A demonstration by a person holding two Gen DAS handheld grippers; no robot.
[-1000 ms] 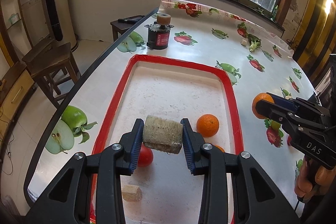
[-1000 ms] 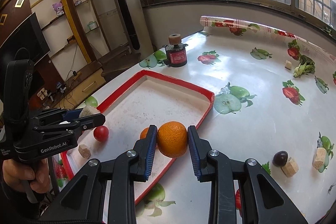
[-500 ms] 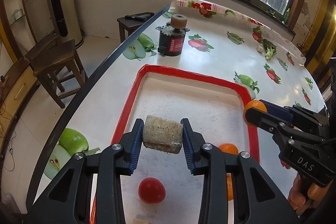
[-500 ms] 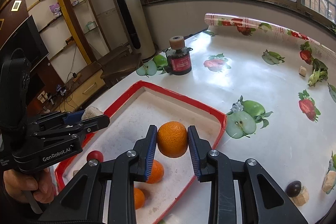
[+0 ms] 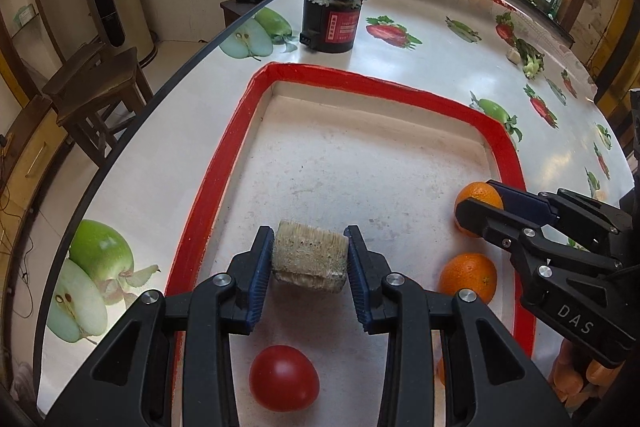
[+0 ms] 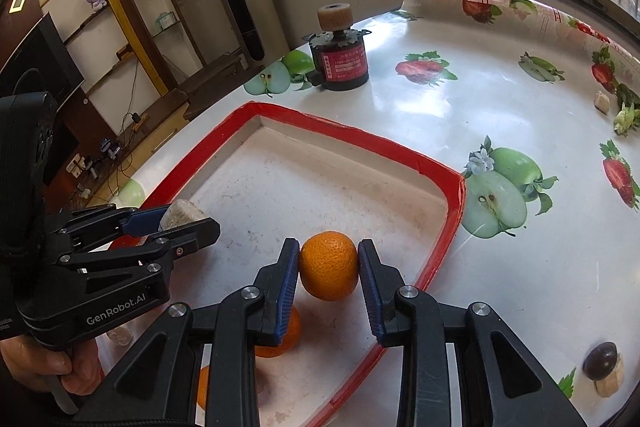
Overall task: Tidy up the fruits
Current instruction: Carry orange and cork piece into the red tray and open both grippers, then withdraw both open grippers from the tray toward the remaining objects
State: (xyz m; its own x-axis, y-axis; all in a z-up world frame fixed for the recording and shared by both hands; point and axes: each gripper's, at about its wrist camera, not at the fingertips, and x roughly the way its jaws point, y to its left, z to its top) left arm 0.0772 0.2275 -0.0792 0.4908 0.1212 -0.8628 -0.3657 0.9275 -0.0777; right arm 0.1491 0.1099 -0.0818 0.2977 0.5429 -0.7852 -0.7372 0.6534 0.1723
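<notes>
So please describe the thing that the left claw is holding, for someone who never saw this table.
Find the red-rimmed tray on the fruit-print table. Over its near end, the left claw grips a pale fibrous cylinder. Unlike the smooth oranges and the red tomato nearby, it is beige, rough and flat-ended.

Both tools are matte black plastic with angular linked arms and silver screw heads at the joints. The left gripper has ribbed blue pads on its fingers and white "GenRobot.AI" lettering; the right gripper reads "DAS". A bare hand grips a handle.
</notes>
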